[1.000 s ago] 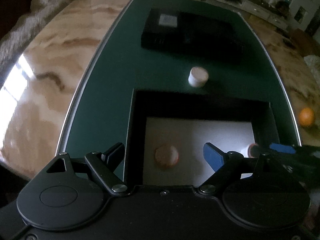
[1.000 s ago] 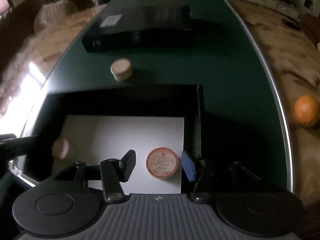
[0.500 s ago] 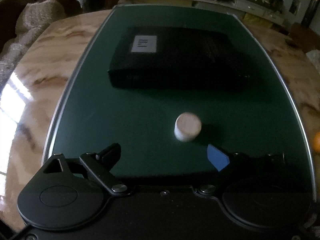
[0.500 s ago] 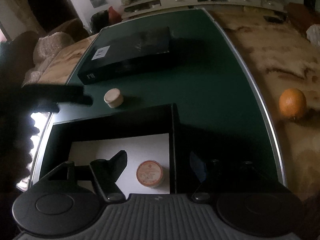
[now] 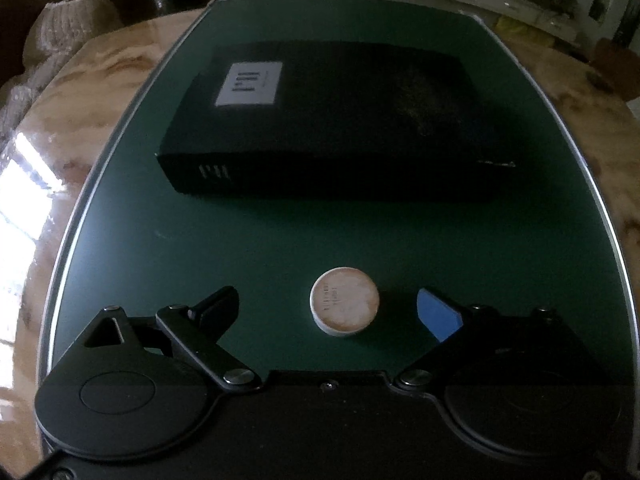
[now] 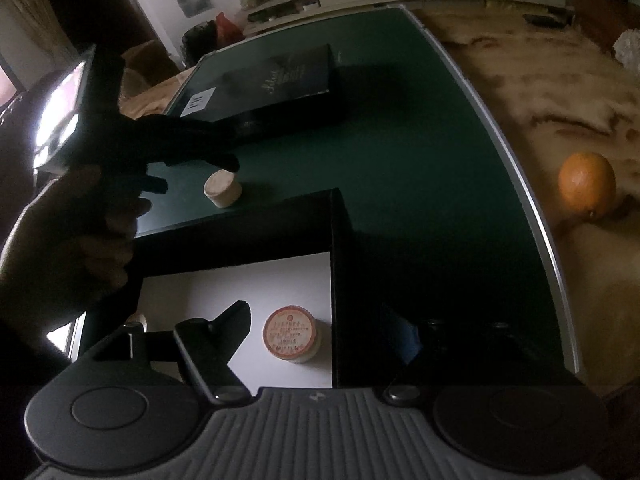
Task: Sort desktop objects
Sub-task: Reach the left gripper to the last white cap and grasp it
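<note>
A small pale round puck (image 5: 345, 307) lies flat on the green mat (image 5: 280, 240). My left gripper (image 5: 328, 309) reaches around it with jaws opening, and the pads stand clear of its sides. The right wrist view shows the same puck (image 6: 222, 190) under that left gripper (image 6: 200, 160), which a hand (image 6: 72, 232) holds. My right gripper (image 6: 320, 330) is opening too, straddling the right wall of the open black box (image 6: 340, 280). A round tin with an orange label (image 6: 291, 334) rests free on the box's white floor, beside the black left finger (image 6: 236, 320).
A closed black box with a white label (image 5: 320, 120) lies across the back of the mat. An orange (image 6: 586, 186) sits on the marble table right of the mat's edge. Another pale round piece (image 6: 136, 322) peeks out low at the left of the open box.
My left gripper has moved from over the open box out to the puck on the mat and opened wider. The right gripper has let go of the tin and spread its jaws.
</note>
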The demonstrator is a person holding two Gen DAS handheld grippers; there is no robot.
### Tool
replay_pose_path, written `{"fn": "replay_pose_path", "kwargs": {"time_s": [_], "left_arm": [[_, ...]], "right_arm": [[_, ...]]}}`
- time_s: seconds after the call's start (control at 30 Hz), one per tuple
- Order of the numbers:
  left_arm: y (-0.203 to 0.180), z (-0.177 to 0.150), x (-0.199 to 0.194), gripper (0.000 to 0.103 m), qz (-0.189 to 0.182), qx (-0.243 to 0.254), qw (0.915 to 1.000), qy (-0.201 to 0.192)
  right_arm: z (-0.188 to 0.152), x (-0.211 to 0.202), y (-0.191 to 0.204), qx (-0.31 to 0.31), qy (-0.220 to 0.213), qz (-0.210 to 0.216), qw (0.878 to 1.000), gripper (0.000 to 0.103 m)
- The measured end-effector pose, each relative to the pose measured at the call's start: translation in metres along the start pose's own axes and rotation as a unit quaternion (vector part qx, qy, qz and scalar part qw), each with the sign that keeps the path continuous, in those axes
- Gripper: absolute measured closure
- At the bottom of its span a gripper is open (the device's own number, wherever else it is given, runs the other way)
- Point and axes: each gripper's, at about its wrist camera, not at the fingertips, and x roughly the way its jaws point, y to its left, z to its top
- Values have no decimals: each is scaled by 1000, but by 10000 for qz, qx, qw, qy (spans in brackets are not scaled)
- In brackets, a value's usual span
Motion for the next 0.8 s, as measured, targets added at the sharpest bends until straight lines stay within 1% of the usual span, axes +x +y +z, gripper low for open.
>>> {"fn": "replay_pose_path", "kwargs": {"time_s": [0.13,0.3,0.37,0.5,0.73,0.8], "left_arm": [[-2,0,7,6,16,-3,10000,50],[-2,1,10,10,80,-30,9999,69],[-3,1,11,16,105,-5,9999,71],[-4,1,12,20,114,-6,9999,64],[-5,1,13,34,129,18,9999,67],[-5,1,14,36,112,30,9999,82]], "right_arm": [[0,0,-4,69,2,30,10000,26],[-1,1,-7,118,14,22,9999,26],[-2,2,-8,136,24,17,9999,26],[-3,3,-9,142,35,9,9999,26],[-3,4,-10,193,30,-42,9998,26],[-3,5,-10,216,29,-37,9998,26]]}}
